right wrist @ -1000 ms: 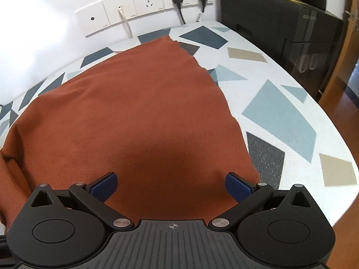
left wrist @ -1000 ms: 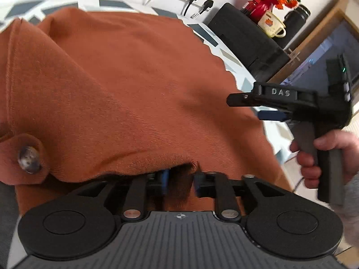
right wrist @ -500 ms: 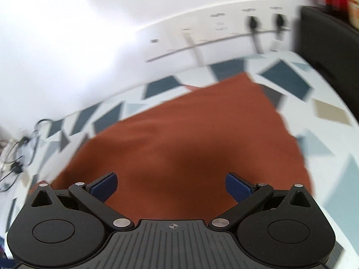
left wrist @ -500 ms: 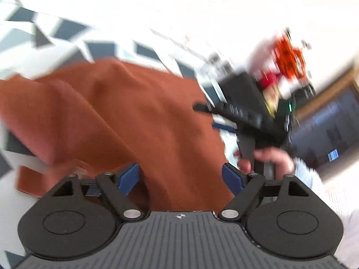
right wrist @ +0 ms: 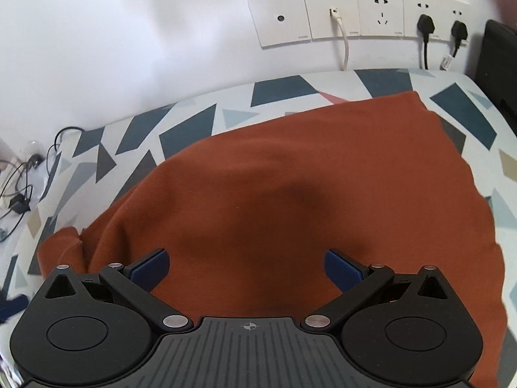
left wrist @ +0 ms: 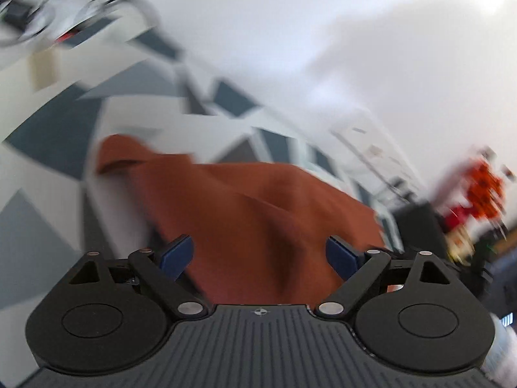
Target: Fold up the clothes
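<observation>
Left wrist view, strongly blurred: nearest the lens, the left gripper (left wrist: 258,255) is seen with its blue-padded fingers (left wrist: 177,255) set wide apart and opening further; nothing is clamped, though the rust-orange garment (left wrist: 258,213) is seen in the gap, lying beyond and below the pads. The cloth is spread over the worktop (left wrist: 48,135), whose covering is printed with grey, blue and beige shapes. One corner of the garment is seen bunched at its far left. Further off, to the right, a dark box (left wrist: 416,223) and a smear of orange flowers (left wrist: 484,187) are made out against the white wall (left wrist: 323,32); their details cannot be told.

Right wrist view, sharp: the right gripper (right wrist: 247,266) is shown with its fingers (right wrist: 150,266) likewise held well apart, free of the cloth. The garment (right wrist: 290,177) is laid flat across most of the worktop (right wrist: 194,119), with a rumpled fold at its near left edge and a far corner reaching toward the wall. Loose black cables (right wrist: 22,187) are seen at the worktop's left end. On the wall (right wrist: 129,32) behind, a row of socket plates (right wrist: 355,13) is mounted; a white cable (right wrist: 345,42) and two black plugs (right wrist: 426,26) are inserted, their leads hanging down behind the worktop.
</observation>
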Demonstrator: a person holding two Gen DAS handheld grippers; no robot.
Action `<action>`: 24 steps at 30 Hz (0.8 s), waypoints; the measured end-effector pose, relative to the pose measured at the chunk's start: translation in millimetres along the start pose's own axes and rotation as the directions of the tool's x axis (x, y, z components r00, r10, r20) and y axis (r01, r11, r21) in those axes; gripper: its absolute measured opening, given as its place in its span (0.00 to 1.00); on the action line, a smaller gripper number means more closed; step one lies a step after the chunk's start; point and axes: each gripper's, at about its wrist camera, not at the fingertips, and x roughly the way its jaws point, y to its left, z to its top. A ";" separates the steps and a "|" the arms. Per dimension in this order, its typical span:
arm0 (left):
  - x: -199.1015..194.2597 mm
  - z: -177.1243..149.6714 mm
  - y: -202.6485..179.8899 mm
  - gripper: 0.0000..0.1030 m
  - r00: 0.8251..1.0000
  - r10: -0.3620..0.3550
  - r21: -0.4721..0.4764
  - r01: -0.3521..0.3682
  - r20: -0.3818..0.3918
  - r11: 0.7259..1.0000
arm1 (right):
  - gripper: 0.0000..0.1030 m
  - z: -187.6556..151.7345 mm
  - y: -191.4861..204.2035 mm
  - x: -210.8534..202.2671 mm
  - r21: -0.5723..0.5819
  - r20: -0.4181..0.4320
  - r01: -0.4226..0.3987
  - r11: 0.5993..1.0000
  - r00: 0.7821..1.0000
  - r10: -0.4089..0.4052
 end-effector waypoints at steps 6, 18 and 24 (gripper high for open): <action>44.2 27.4 47.9 0.86 0.996 0.065 -0.123 -0.072 -0.060 0.990 | 0.99 17.5 19.0 24.1 0.026 -0.018 0.086 0.996 0.996 -0.085; 47.2 92.1 30.3 0.10 0.995 -0.025 -0.070 0.032 0.100 0.997 | 0.99 49.4 61.4 72.2 -0.029 -0.021 0.124 0.992 0.992 -0.124; 13.5 125.4 -9.6 0.10 0.965 -0.150 0.075 0.136 0.216 0.988 | 0.99 63.3 75.3 96.2 -0.052 -0.017 0.120 0.991 0.992 -0.121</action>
